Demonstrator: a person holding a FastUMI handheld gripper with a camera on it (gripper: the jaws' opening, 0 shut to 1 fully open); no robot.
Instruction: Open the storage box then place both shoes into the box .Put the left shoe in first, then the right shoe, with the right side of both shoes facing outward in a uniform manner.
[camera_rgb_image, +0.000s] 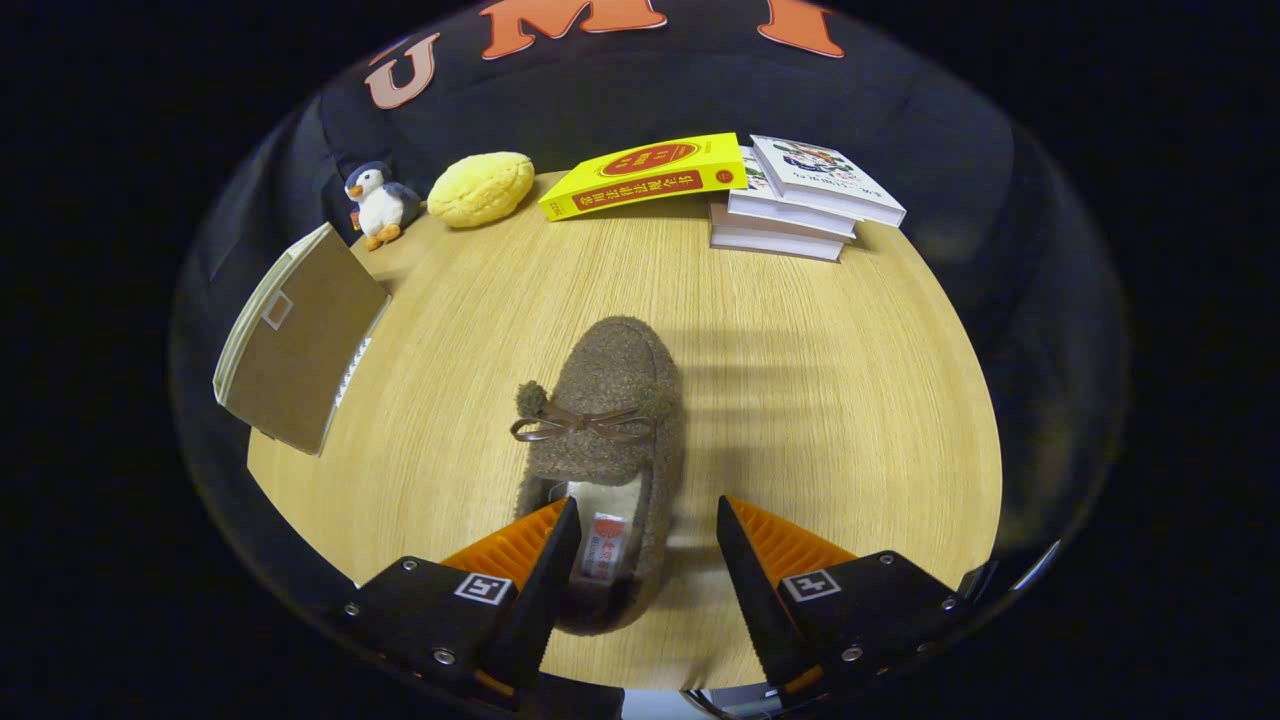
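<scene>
While the fuzzy brown slipper (610, 440) lies on the wooden table (820, 400) with its toe pointing away toward the books, its heel end sits down between the gripper's (648, 540) two fingers. It looks light and soft to me: a fleecy upper with a thin bow across the vamp, a pale lining and a small label inside the opening. Such a shoe will give under pressure rather than slip, so I judge the firmest hold to be across the collar or one side wall by the heel, where the edge is doubled, rather than on the bow, which would pull loose. The fingers stand wide apart, gripping nothing; the left one hangs over the heel opening near the label, the right one stands just off the slipper's outer side, and I cannot tell whether either actually touches the fleece. Off to the left a brown flat box (300, 350) lies at the table's edge, possibly the storage box, though from this angle that is hard to confirm. Beyond the slipper a penguin toy (378, 205), a yellow plush (482, 188), a yellow book (645, 173) and a stack of white books (800, 205) line the far side.
</scene>
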